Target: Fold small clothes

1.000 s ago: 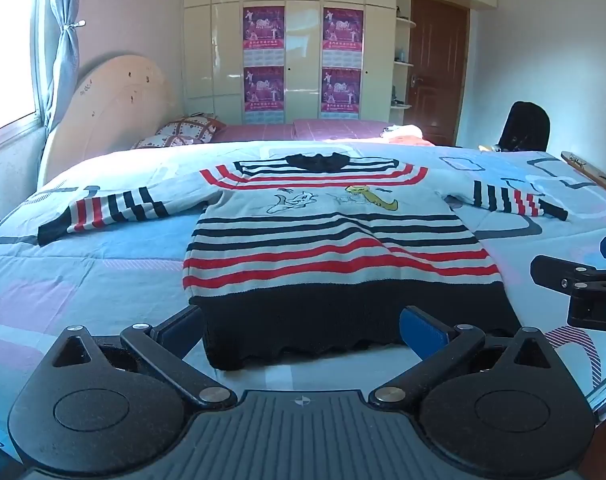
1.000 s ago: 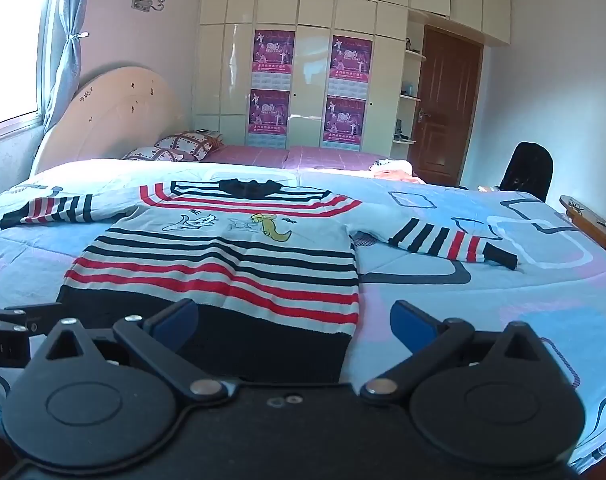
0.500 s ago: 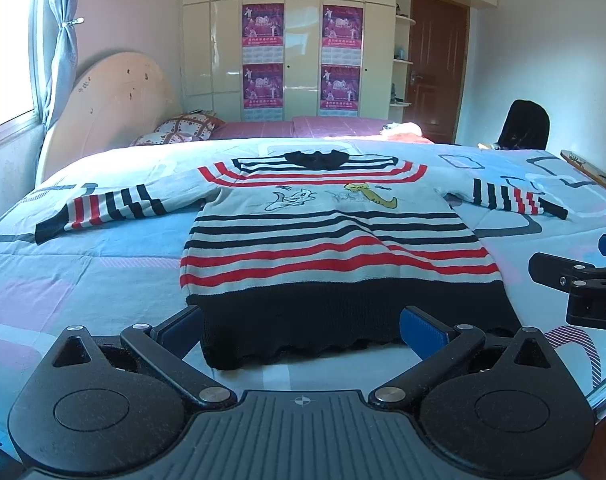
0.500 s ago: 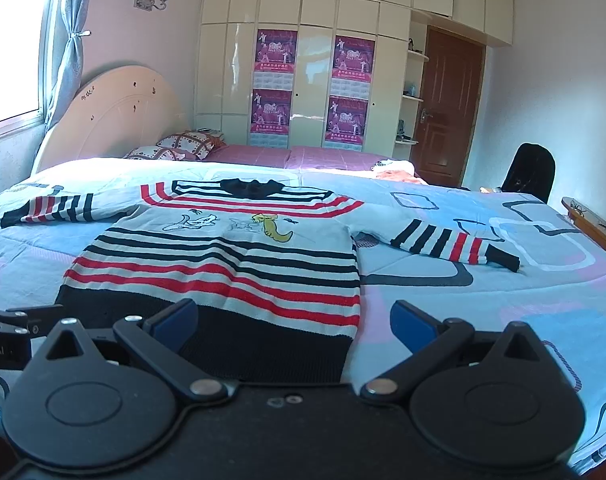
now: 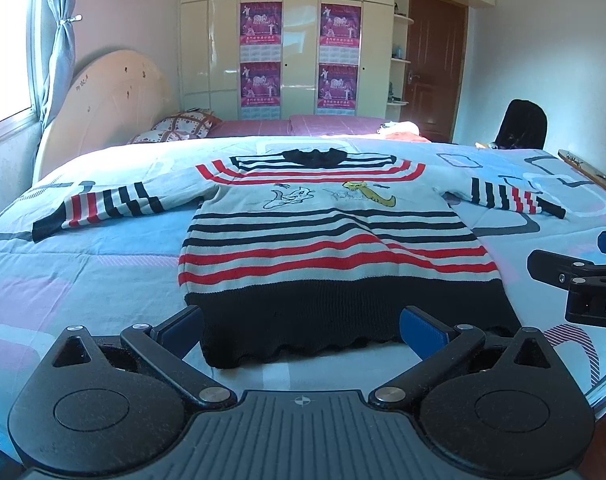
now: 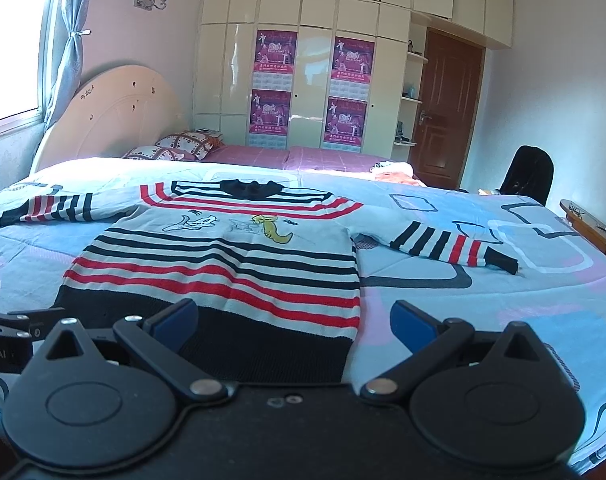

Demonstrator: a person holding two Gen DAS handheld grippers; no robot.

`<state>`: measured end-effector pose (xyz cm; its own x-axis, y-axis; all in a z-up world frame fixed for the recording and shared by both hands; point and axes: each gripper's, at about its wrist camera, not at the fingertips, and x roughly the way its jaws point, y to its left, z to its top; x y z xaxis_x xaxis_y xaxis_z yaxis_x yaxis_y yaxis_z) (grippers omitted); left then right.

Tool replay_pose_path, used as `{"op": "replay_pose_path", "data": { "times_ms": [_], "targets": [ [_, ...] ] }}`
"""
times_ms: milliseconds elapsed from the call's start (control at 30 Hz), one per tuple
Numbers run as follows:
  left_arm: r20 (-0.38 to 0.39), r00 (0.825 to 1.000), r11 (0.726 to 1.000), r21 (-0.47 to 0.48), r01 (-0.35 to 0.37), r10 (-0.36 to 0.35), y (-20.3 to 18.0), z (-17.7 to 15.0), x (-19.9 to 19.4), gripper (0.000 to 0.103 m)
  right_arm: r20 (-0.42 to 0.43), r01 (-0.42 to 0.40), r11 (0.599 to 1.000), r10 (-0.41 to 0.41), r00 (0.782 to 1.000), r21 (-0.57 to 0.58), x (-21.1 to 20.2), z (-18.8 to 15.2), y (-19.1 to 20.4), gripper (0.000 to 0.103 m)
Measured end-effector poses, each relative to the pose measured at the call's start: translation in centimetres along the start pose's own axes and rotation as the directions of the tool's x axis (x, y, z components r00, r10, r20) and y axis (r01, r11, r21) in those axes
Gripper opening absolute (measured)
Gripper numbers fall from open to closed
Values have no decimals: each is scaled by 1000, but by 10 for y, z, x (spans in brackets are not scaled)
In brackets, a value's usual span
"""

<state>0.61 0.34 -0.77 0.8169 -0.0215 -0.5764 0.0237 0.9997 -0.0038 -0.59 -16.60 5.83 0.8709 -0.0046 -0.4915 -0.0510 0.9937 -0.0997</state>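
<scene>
A small striped sweater (image 5: 327, 236) (image 6: 231, 264) with red, black and white bands and a black hem lies flat on the bed, front up, both sleeves spread outward. My left gripper (image 5: 303, 330) hovers open just in front of the black hem, nothing between its blue-padded fingers. My right gripper (image 6: 295, 324) is open too, over the hem's right corner. The right gripper's side (image 5: 575, 280) shows at the right edge of the left wrist view, and the left gripper's side (image 6: 7, 332) at the left edge of the right wrist view.
The bed has a light blue and pink patterned cover (image 5: 83, 264). Pillows (image 5: 175, 128) and a cream headboard (image 5: 111, 108) stand at the far left. A wardrobe with posters (image 6: 303, 88), a brown door (image 6: 447, 108) and a black chair (image 6: 527, 172) line the back.
Both views have shifted very slightly, with the sweater a touch lower in frame. The sweater itself has not moved and both grippers stay open.
</scene>
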Motion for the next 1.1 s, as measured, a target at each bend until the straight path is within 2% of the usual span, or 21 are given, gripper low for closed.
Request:
{"op": "replay_pose_path", "data": {
  "times_ms": [1100],
  "targets": [
    [-8, 1000, 1000, 1, -3, 3, -1, 1, 3, 103, 0, 1, 1000, -1, 1000, -3, 1, -1, 1, 103]
  ]
}}
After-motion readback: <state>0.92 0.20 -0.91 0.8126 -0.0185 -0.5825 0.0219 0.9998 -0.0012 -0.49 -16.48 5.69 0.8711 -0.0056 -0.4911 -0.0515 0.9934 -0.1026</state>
